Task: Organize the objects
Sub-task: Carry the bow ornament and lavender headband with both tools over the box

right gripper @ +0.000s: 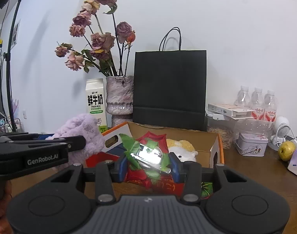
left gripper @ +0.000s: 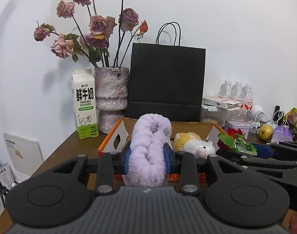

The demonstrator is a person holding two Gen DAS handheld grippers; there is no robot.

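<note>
The left gripper (left gripper: 147, 157) has its jaws pinching a purple plush (left gripper: 148, 146), held just short of the cardboard box (left gripper: 117, 134) on the desk (left gripper: 56, 154). Beside it, the right gripper (right gripper: 148, 164) has its jaws pinching a shiny red-and-green flower (right gripper: 148, 152) near the same box. A yellow-and-white toy (left gripper: 195, 144) already lies inside. Judging by this, one item is stowed and two await dropping; the pear (right gripper: 286, 150) beyond stays loose.
</note>
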